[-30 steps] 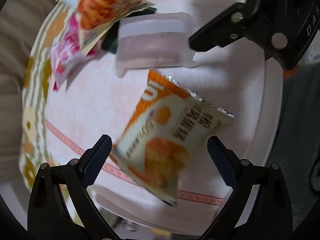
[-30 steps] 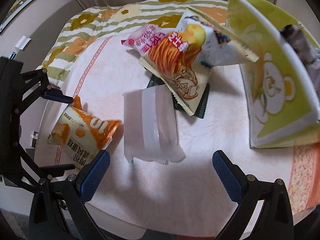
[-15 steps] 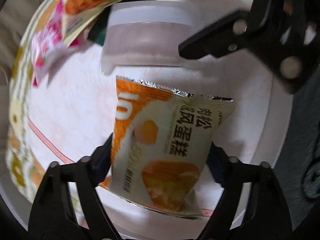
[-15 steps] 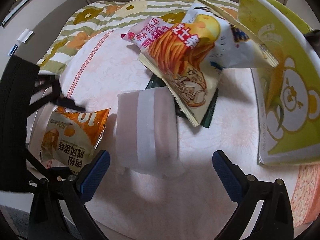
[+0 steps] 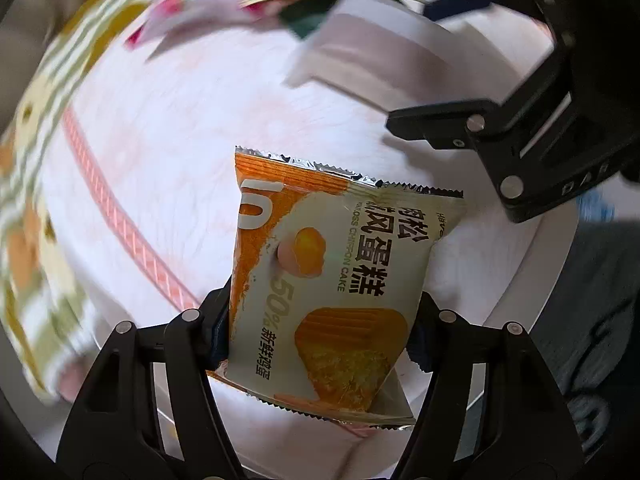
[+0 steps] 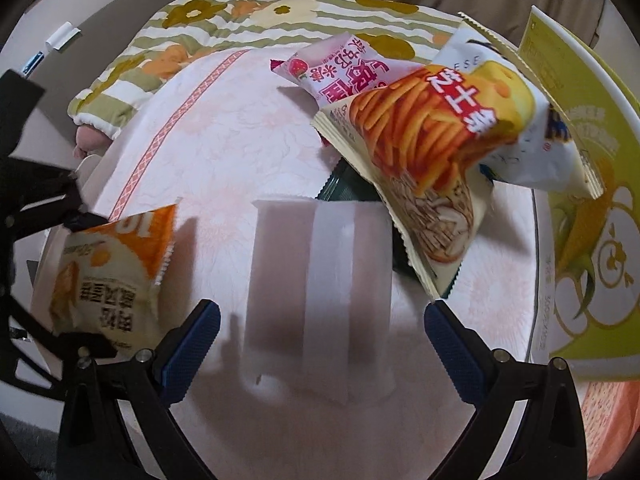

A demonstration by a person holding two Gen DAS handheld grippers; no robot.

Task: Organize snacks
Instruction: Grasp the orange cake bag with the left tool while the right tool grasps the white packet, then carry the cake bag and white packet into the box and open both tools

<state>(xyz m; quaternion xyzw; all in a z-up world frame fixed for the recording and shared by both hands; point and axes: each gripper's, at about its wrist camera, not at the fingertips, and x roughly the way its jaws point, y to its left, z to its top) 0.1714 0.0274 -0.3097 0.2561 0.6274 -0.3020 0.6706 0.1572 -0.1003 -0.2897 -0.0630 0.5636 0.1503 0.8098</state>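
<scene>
My left gripper is shut on the lower part of an orange-and-cream chiffon cake packet, held above the table's near edge; the packet also shows at the left of the right wrist view. My right gripper is open and empty, its blue-padded fingers on either side of a frosted white pouch lying flat on the table. A heap of snacks lies beyond: a fries bag, a pink strawberry packet and a dark green packet under them.
A round table with a pink-and-white cloth carries everything. A large yellow-green bear-print bag stands at the right. A striped floral cushion lies behind the table. The right gripper's black frame fills the upper right of the left wrist view.
My left gripper closed on the cake packet and lifted it off the cloth. My right gripper moved forward over the white pouch and stayed open.
</scene>
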